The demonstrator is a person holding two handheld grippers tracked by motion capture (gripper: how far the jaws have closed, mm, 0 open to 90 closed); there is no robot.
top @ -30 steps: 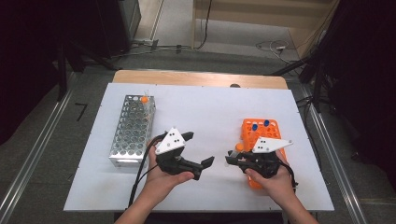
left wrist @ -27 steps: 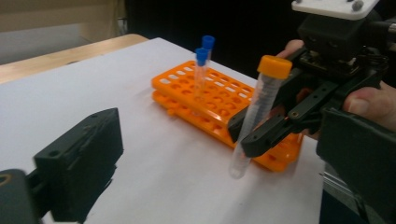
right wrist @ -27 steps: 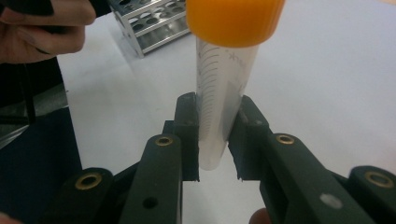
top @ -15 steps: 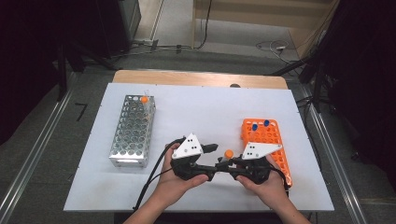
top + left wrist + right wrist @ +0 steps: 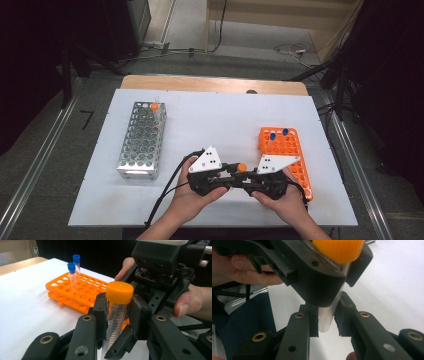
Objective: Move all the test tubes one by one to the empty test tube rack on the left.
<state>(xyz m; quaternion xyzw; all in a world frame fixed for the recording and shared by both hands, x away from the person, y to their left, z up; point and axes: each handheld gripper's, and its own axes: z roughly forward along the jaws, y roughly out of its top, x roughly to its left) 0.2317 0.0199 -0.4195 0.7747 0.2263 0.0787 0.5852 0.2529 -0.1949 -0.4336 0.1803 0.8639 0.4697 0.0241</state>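
Here, in the high view, both hands meet near the middle of the desk's (image 5: 210,115) near edge, the left gripper (image 5: 226,176) and the right gripper (image 5: 235,181) pointing at each other. An orange-capped tube (image 5: 241,168) stands upright between them, its cap showing just above the black fingers. A metal rack (image 5: 142,141) sits toward the left edge, one orange-capped tube in its far corner. An orange rack (image 5: 287,155) lies by the right edge with two blue-capped tubes (image 5: 278,134) at its far end; the right hand (image 5: 280,200) partly covers its near end.

In the left gripper view, the left gripper's (image 5: 117,315) fingers have just been closing and now stand on either side of the tube (image 5: 115,315), pads pressed to its clear, graduated wall just below the orange cap. The tube is upright, and its lower part runs down between the fingers. The right gripper's black body sits just behind the tube, held by the person's hand. The orange rack (image 5: 82,291) lies beyond on the white desk, with the two blue-capped tubes (image 5: 73,277) standing in it.

In the right gripper view, the right gripper's (image 5: 326,320) fingers are closed on the tube's (image 5: 325,320) rounded lower end, one pad at each side, touching it. Above them the left gripper's fingers (image 5: 312,277) clasp the same tube higher up, just under the orange cap. So both grippers grip the one tube, the left high, the right low, above the desk.
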